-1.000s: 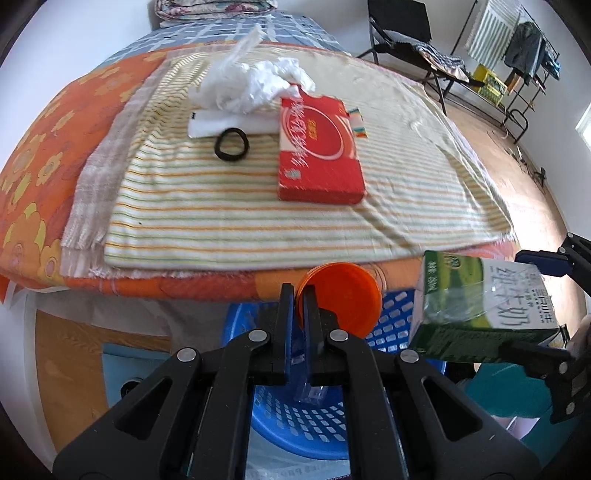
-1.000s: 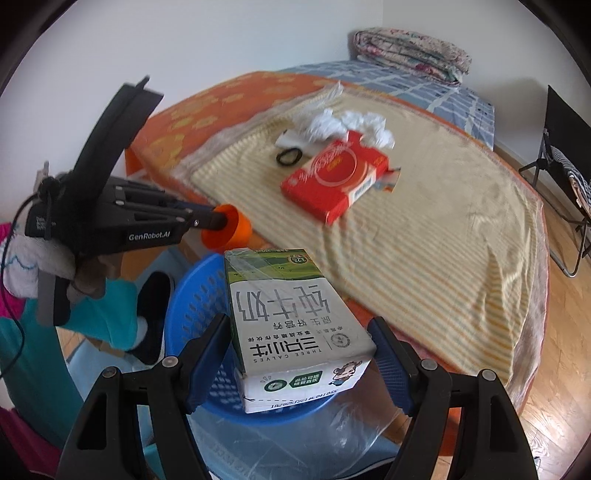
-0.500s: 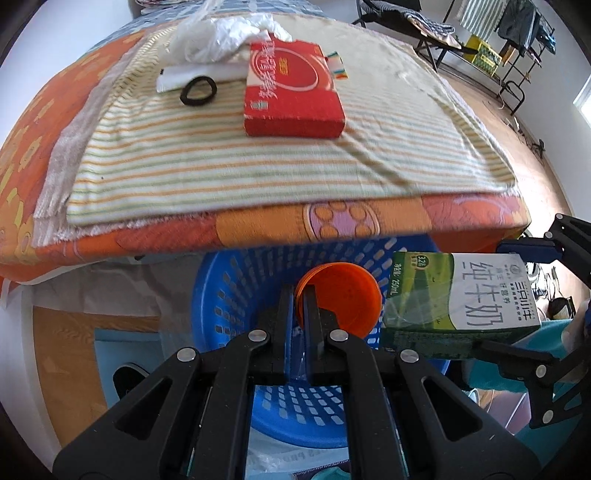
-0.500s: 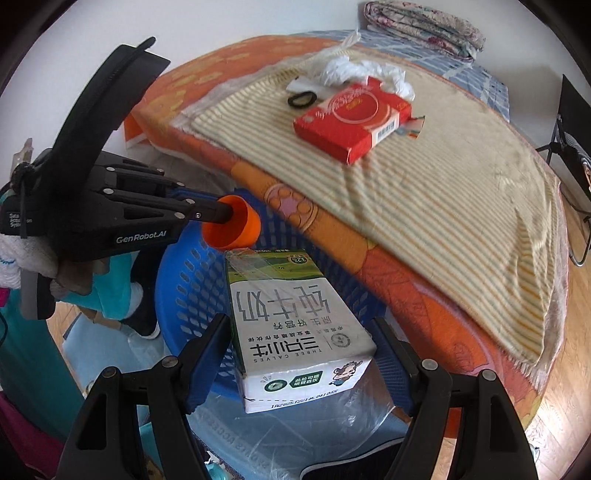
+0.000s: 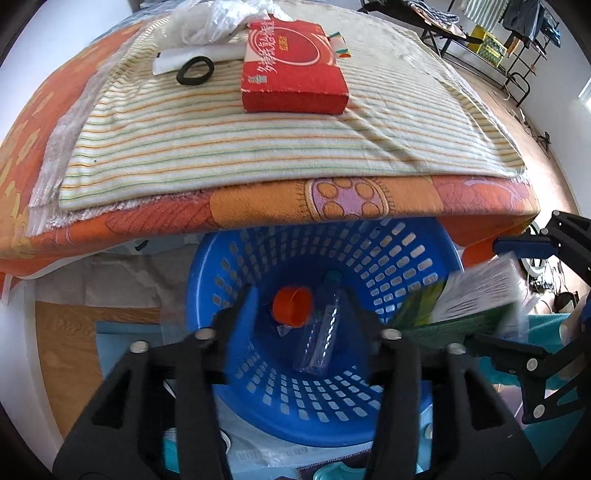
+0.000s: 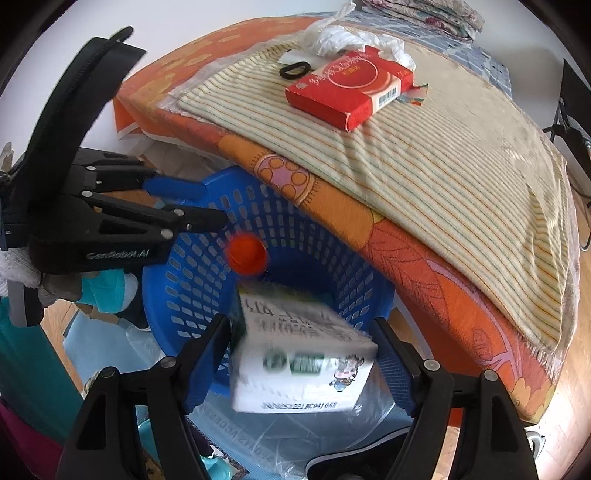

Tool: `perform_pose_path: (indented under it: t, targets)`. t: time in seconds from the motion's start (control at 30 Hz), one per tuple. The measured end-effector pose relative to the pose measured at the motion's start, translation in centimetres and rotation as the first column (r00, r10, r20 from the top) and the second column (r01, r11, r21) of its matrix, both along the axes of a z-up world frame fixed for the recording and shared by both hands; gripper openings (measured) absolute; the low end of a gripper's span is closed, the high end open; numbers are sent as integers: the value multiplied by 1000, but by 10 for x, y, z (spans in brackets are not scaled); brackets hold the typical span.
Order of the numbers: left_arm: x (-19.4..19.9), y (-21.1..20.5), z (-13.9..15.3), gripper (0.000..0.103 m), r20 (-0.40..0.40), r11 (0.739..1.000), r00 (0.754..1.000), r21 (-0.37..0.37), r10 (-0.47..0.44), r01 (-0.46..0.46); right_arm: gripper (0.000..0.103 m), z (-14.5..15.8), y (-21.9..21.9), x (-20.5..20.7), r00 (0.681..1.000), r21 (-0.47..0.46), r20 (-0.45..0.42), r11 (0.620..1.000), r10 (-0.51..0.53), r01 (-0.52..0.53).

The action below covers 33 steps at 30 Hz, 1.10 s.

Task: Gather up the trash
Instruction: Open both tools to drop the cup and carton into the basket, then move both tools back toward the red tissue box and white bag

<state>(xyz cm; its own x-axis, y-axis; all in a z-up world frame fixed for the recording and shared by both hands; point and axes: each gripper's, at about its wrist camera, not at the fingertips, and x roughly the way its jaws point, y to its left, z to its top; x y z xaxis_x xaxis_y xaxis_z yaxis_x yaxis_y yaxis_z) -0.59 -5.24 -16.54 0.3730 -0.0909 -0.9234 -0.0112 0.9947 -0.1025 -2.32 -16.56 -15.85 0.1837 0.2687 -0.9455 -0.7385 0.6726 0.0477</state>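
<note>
A blue perforated basket (image 5: 413, 273) (image 6: 192, 280) stands on the floor by the bed edge. My left gripper (image 5: 301, 299) is open above it; the orange cup (image 5: 293, 306) (image 6: 246, 254) has left it and is inside the basket beside a clear plastic bottle (image 5: 321, 339). My right gripper (image 6: 301, 332) is open wide; the green-and-white milk carton (image 6: 299, 354) (image 5: 476, 302) is blurred and tilted between its fingers over the basket rim, loose from the pads.
On the bed's striped towel (image 5: 258, 136) lie a red box (image 5: 291, 66) (image 6: 351, 88), a black ring (image 5: 195, 72), white crumpled plastic (image 5: 214, 22) and a white paper. Chairs and a rack (image 5: 498, 37) stand far right on the wood floor.
Both grippers moved over the basket and opened. The orange cup dropped from the left gripper into the basket. The milk carton slipped loose from the right gripper and is falling.
</note>
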Motion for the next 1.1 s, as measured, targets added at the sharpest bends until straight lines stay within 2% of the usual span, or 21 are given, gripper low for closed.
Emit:
perform_pose_path:
  t: [0.33, 0.47, 0.67, 0.87, 1.1]
  targets:
    - [6, -1, -4, 51, -18, 1000, 1000, 3, 9, -8, 84, -3, -5, 9, 999, 5, -27, 999, -44, 44]
    - [5, -1, -5, 58, -11, 1000, 1000, 0, 14, -14, 84, -1, -7, 11, 998, 10, -26, 999, -52, 52]
    - [8, 2, -1, 58, -10, 1000, 1000, -13, 24, -24, 87, 6, -6, 17, 997, 25, -17, 997, -72, 72]
    - [16, 15, 11, 59, 6, 998, 999, -33, 52, -51, 90, 20, -8, 34, 990, 89, -42, 986, -136, 140]
    - [34, 37, 35, 59, 45, 994, 994, -46, 99, -97, 93, 41, -11, 68, 968, 203, -101, 947, -231, 247]
